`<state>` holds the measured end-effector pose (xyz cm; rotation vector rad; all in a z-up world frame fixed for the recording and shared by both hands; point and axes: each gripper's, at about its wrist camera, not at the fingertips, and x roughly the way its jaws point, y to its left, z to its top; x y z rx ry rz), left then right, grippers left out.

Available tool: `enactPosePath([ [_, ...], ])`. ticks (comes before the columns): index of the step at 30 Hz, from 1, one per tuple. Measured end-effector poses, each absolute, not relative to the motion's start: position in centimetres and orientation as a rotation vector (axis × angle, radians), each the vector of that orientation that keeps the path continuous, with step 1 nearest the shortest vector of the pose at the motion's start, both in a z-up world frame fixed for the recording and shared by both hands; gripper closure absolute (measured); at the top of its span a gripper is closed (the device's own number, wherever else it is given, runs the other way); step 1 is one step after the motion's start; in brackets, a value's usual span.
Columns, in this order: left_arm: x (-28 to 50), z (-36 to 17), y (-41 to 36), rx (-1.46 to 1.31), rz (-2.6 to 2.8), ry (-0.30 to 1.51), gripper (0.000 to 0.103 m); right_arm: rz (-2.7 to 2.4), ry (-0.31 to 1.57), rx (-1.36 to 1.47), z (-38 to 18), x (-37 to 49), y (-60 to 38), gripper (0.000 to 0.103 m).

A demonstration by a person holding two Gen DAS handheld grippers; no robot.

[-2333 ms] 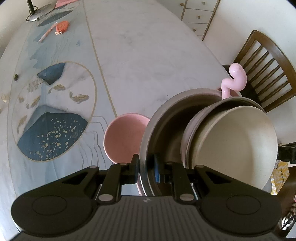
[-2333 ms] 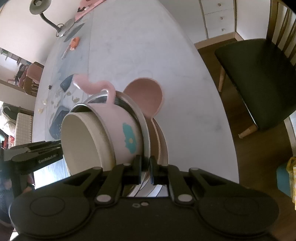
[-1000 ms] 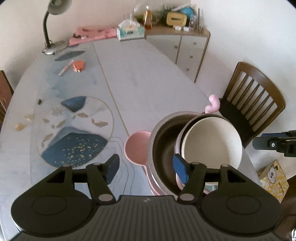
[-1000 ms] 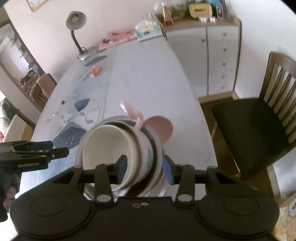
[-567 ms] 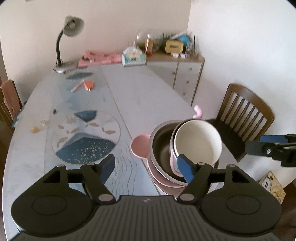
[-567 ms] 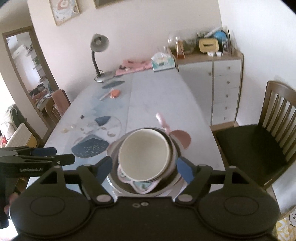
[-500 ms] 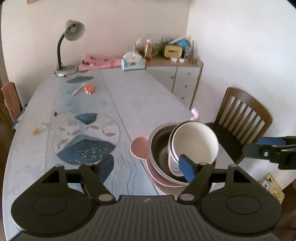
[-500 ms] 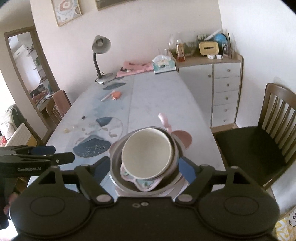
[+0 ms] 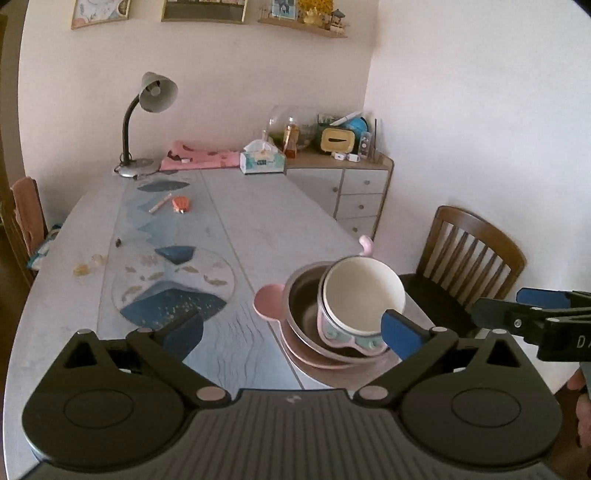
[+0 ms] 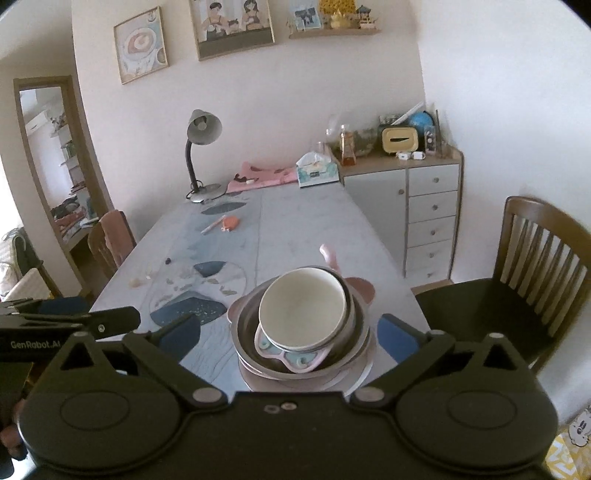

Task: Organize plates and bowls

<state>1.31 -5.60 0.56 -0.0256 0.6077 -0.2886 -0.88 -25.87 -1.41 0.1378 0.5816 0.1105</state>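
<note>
– From the left view, our left gripper (image 9: 291, 328) is opening, nothing between its fingers; the stack of bowls (image 9: 341, 317) sits near the table's (image 9: 258, 221) right edge.

– From the right view, our right gripper (image 10: 290, 334) is opening too, empty. The stack (image 10: 301, 321) looks heavy and slippery; we judge the metal bowl's rim the best hold.

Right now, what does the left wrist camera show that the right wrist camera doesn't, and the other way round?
Only the left wrist view: the right gripper entering from the right. Only the right wrist view: the left gripper, a doorway and a family picture. Both: the stacked bowls, lamp, tissue box and wooden chair; both grippers' jaws are opening with nothing between them.
</note>
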Motion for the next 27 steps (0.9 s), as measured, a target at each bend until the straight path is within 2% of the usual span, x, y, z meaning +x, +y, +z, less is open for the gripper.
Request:
enactPosePath([
  [27, -1.9, 0.3, -5.3, -0.013, -0.28, 0.636, 0.0, -0.027, 0.564, 0.15, -2.5, -4.4, -23.7, 0.0],
])
